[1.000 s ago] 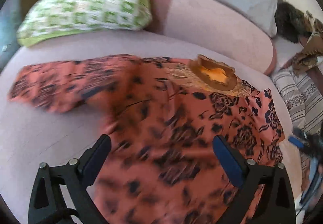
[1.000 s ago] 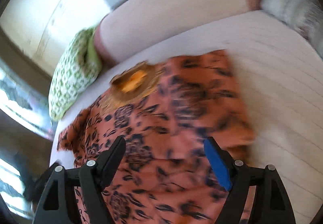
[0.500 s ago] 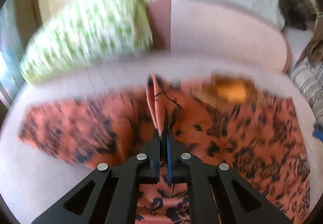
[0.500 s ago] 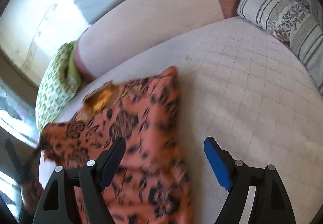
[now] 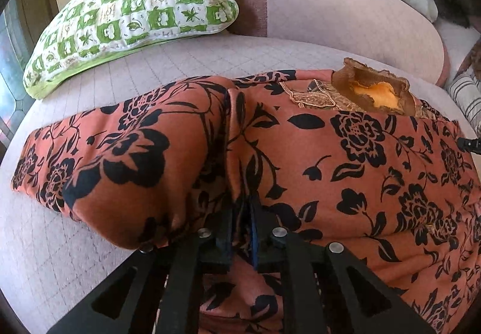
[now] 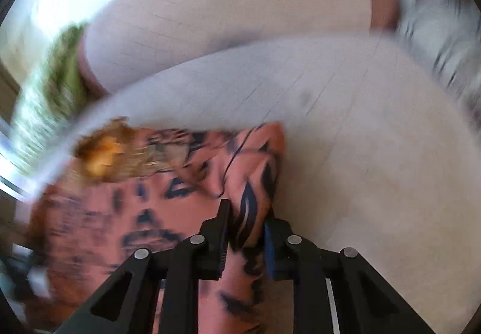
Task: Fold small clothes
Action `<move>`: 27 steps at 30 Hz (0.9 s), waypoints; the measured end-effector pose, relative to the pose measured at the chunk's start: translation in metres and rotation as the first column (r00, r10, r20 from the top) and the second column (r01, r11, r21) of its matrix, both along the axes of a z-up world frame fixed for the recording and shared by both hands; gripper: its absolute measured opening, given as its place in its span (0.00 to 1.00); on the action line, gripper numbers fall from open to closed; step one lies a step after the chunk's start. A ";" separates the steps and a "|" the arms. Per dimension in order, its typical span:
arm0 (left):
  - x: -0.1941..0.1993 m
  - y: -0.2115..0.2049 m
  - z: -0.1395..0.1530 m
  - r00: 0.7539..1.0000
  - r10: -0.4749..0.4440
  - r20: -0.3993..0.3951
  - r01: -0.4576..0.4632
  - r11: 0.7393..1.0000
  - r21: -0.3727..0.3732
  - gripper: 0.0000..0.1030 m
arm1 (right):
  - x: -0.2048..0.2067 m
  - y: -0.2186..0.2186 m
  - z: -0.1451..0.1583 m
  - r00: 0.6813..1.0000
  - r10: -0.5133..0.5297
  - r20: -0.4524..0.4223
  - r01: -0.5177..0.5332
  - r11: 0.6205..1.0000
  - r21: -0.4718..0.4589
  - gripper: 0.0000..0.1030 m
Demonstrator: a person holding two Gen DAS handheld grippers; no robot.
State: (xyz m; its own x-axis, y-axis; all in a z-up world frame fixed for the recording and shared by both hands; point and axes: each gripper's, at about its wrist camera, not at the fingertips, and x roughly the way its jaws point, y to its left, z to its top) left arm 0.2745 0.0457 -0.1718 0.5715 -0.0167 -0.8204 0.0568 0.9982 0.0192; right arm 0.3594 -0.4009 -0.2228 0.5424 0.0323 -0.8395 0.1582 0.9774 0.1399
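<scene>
Pinching a raised fold of the orange floral garment [image 5: 345, 159], the left gripper [image 5: 242, 228] is seen with jaws nearly shut on it. A bunched edge is caught between the closing jaws of the right gripper [image 6: 245, 231]. Beyond, on the pale quilted sofa seat [image 5: 192, 60] where the garment is spread, a green checked pillow [image 5: 135, 12] is propped.

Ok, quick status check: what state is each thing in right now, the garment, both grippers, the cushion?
Orange floral garment: spread on the sofa, unfolded, fabric bunched up at both grip points.
Left gripper: shut on a pinched ridge of the garment.
Right gripper: closing, a fold of the garment's edge between its fingers.
Green checked cushion: lying against the sofa back, clear of the garment.
Sofa seat: bare around the garment.
</scene>
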 end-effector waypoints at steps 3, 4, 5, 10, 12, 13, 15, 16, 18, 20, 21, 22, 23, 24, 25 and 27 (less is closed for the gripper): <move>-0.001 -0.002 0.002 1.000 -0.004 -0.003 0.004 1.000 0.011 0.07 | -0.002 -0.013 -0.008 0.998 -0.069 -0.012 0.069 0.998 -0.008 0.42; -0.001 -0.002 0.002 1.000 -0.007 -0.006 0.007 1.000 0.010 0.07 | -0.009 -0.017 0.000 0.993 -0.121 0.013 0.121 0.992 -0.037 0.50; -0.002 -0.001 0.002 1.000 -0.010 -0.007 0.010 1.000 0.009 0.07 | -0.018 -0.021 0.008 0.987 -0.158 0.037 0.160 0.986 -0.043 0.57; -0.001 -0.002 0.000 1.000 -0.007 -0.008 0.008 1.000 0.013 0.08 | -0.067 -0.001 0.038 0.994 0.022 0.104 -0.064 0.903 0.425 0.69; 0.002 -0.003 -0.001 1.000 -0.004 -0.011 0.004 1.000 0.019 0.08 | -0.078 0.030 0.031 0.973 0.211 0.092 -0.229 0.832 0.505 0.73; 0.002 -0.004 0.000 1.000 -0.006 -0.015 0.006 1.000 0.020 0.09 | -0.082 0.043 0.020 0.960 0.271 0.072 -0.272 0.838 0.473 0.72; 0.002 -0.004 0.002 0.999 -0.020 -0.030 0.020 1.000 0.011 0.11 | -0.080 0.024 -0.016 0.983 0.180 -0.048 -0.147 0.907 0.395 0.38; 0.001 -0.003 0.003 0.999 -0.028 -0.038 0.028 1.000 0.002 0.11 | -0.086 -0.015 -0.036 0.998 0.011 -0.067 0.023 0.871 0.491 0.14; -0.001 0.001 0.004 0.999 -0.038 -0.037 0.037 0.999 -0.015 0.17 | -0.109 -0.055 -0.039 0.973 -0.218 -0.079 0.222 0.775 0.592 0.09; 0.000 0.002 0.001 0.999 -0.036 -0.039 0.035 0.999 -0.016 0.19 | -0.116 -0.045 -0.018 0.983 -0.180 -0.020 0.161 0.818 0.553 0.15; 0.000 0.002 0.001 0.999 -0.030 -0.038 0.029 0.999 -0.022 0.19 | -0.114 -0.031 -0.009 0.996 -0.087 -0.004 0.074 0.816 0.573 0.15; 0.000 0.002 0.000 0.999 -0.021 -0.034 0.020 1.000 -0.024 0.19 | -0.109 -0.014 0.003 1.000 -0.008 0.026 -0.008 0.820 0.572 0.15; -0.001 0.002 0.000 0.999 -0.016 -0.031 0.015 1.000 -0.023 0.19 | -0.105 -0.004 0.011 0.998 0.020 0.057 -0.048 0.828 0.559 0.15; -0.002 0.001 0.000 1.000 -0.017 -0.026 0.017 1.000 -0.016 0.19 | -0.099 0.001 0.016 0.996 0.038 0.083 -0.078 0.823 0.562 0.25; -0.002 0.001 0.000 0.999 -0.023 -0.024 0.022 1.000 -0.012 0.19 | -0.088 0.004 0.014 0.993 0.061 0.102 -0.110 0.794 0.598 0.37; -0.003 0.003 0.001 0.999 -0.041 -0.033 0.041 0.999 -0.021 0.22 | -0.075 0.008 -0.007 0.997 0.052 0.048 -0.071 0.816 0.574 0.68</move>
State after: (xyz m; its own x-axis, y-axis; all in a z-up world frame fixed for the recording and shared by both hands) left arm 0.2711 0.0487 -0.1704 0.5425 -0.0563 -0.8381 0.0981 0.9952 -0.0034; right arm 0.2847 -0.3925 -0.2297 0.5467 0.5384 -0.6413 0.0875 0.7250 0.6832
